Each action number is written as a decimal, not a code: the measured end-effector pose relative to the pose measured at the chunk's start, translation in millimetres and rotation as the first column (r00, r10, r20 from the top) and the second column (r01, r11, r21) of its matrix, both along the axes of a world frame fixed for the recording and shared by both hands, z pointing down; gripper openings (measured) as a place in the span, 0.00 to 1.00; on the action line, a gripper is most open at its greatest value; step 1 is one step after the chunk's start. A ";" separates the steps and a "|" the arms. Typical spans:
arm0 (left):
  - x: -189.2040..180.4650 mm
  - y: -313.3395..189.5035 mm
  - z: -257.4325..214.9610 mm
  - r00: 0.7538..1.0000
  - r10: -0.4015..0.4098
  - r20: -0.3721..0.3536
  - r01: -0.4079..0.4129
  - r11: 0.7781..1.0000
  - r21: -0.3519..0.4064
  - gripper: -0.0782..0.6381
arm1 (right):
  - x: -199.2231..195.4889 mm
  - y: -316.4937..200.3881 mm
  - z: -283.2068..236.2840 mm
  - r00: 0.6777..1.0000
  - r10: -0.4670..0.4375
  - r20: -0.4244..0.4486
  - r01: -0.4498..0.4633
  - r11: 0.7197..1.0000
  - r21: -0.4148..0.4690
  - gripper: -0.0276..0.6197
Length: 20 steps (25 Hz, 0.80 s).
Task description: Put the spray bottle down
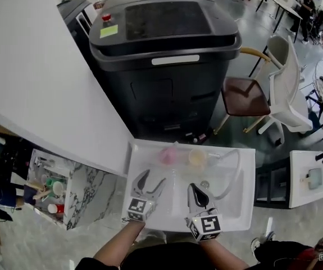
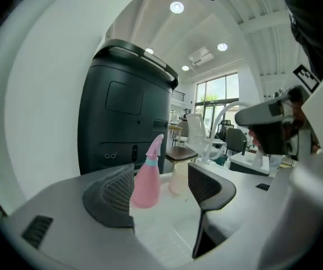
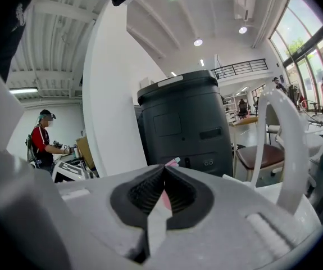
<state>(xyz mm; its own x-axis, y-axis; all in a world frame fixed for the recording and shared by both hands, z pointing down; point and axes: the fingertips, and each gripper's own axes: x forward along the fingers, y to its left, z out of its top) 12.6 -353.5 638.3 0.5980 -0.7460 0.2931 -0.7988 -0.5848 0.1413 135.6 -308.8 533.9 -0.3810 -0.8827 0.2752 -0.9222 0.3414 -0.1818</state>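
Left hand-held gripper is wide, jaws well apart with nothing pressed between the pads. Right hand-held gripper is closed, jaws together on nothing. Both hover low over the near part of the white bench. Further in, the pink spray bottle stands upright on the bench, in line with the left jaws but clear of them, so the put-down looks done. A pale cup stands just beside it, to its right. Handling guess: thin plastic, light (fill level can't be read), smooth and a bit slippery, and the body likely gives under a hard squeeze. The best hold is across the round body below the teal collar, not the nozzle tip. Behind the bench is a big black bin-like unit.
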 end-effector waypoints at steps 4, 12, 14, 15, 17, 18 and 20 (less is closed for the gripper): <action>-13.8 58.1 -43.4 0.994 0.031 -0.106 -0.027 0.999 0.037 0.52 | -19.1 42.7 -6.4 1.000 0.019 -0.010 -0.019 1.000 -0.002 0.04; -63.8 184.2 -91.8 0.988 0.058 -0.146 -0.055 0.998 0.022 0.30 | -69.2 146.5 -36.5 0.998 0.058 -0.019 -0.058 0.998 0.035 0.04; -78.0 215.0 -103.7 0.991 0.043 -0.129 -0.042 0.999 0.011 0.20 | -80.2 173.0 -40.8 0.998 0.061 -0.023 -0.060 0.998 0.037 0.04; -84.9 229.4 -107.9 0.992 0.037 -0.119 -0.037 0.999 0.003 0.18 | -85.5 185.6 -42.0 0.998 0.064 -0.025 -0.063 0.997 0.039 0.04; -94.8 256.2 -116.3 0.991 0.041 -0.128 -0.042 0.999 -0.004 0.15 | -94.1 209.0 -42.6 0.997 0.066 -0.034 -0.065 0.997 0.042 0.04; -98.6 268.6 -121.0 0.989 0.043 -0.143 -0.044 0.999 -0.002 0.15 | -97.2 219.9 -42.4 0.997 0.067 -0.044 -0.065 0.997 0.044 0.04; -107.2 290.0 -131.3 0.986 0.037 -0.163 -0.036 0.999 0.011 0.15 | -101.9 239.5 -42.2 0.996 0.069 -0.063 -0.067 0.997 0.047 0.04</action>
<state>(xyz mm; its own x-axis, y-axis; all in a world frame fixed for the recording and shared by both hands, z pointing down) -94.5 -63.5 507.0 0.6640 -0.7250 0.1830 -0.7436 -0.6146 0.2632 33.7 -69.3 491.7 -0.3024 -0.9180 0.2565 -0.9528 0.2839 -0.1072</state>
